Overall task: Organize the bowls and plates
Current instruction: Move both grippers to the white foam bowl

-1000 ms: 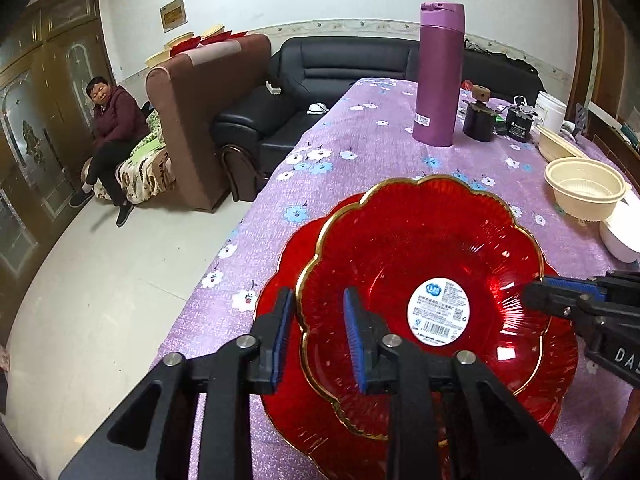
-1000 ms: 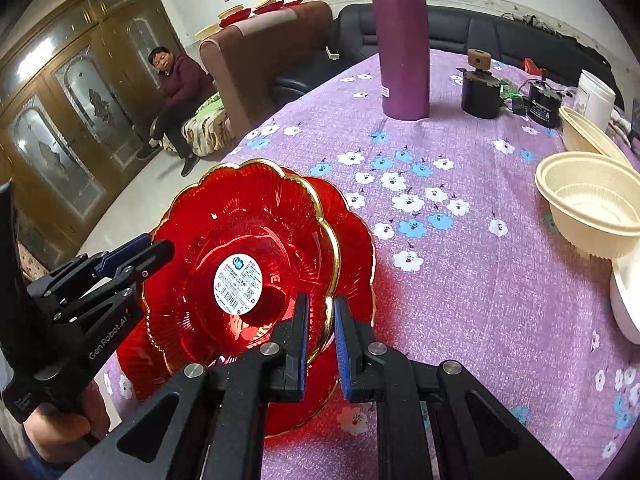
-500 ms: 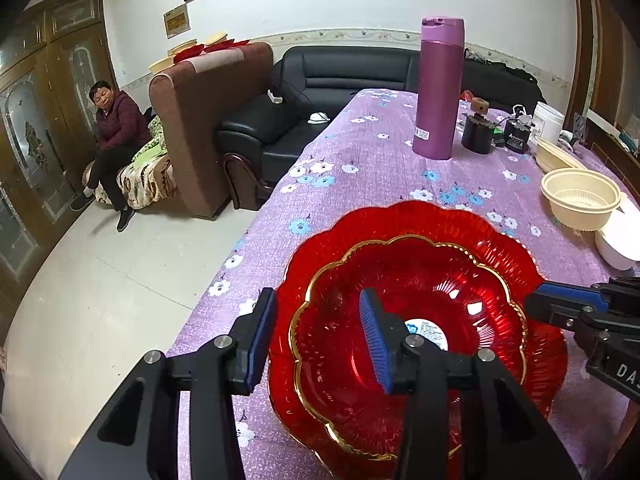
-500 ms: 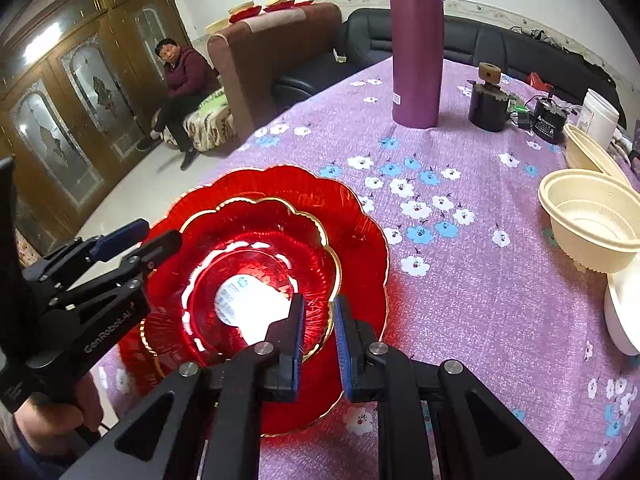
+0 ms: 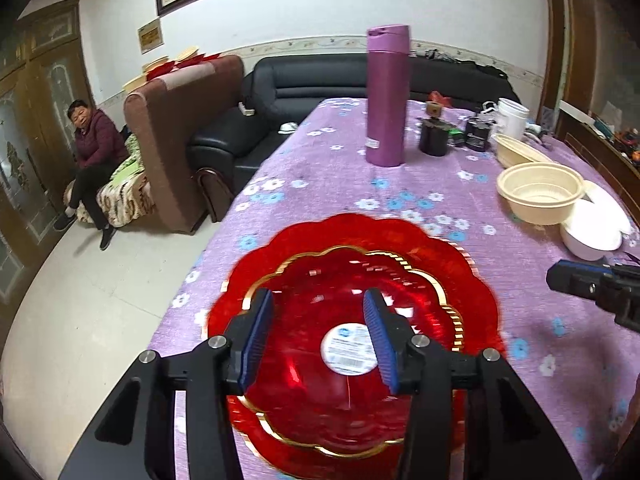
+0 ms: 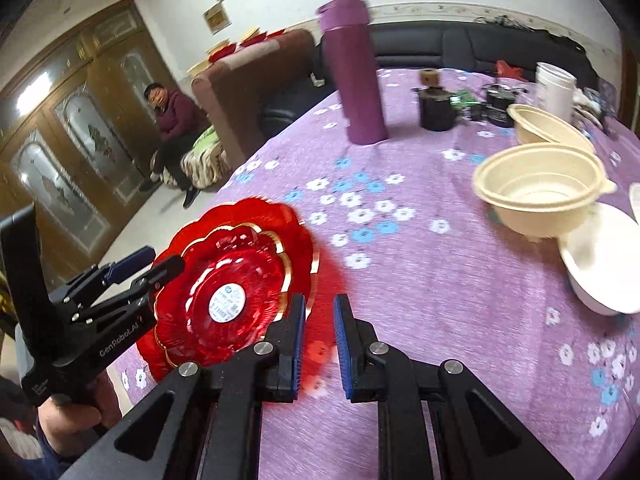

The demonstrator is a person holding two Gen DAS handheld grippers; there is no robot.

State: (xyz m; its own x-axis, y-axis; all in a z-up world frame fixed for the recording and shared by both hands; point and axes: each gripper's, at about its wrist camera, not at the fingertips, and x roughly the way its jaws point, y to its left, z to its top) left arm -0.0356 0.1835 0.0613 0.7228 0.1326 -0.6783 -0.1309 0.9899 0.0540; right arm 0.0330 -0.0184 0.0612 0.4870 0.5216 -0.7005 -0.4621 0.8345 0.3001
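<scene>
- Left gripper (image 5: 316, 336): jaws wide apart, empty, poised over the smaller red plate (image 5: 344, 376) (white label at centre), which nests in the larger red plate (image 5: 400, 232).
- Right gripper (image 6: 319, 340): jaws parted, empty, just right of both plates.
- Cream bowl (image 6: 540, 192): ahead, right.

Red gold-rimmed plates (image 5: 352, 280); purple floral tablecloth (image 5: 320, 168)

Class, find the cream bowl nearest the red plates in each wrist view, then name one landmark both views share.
Left wrist: cream bowl sits right of centre, beyond the red plates.
Right wrist: cream bowl sits at the right, above centre.
Shared landmark: the purple flask, standing upright behind.
</scene>
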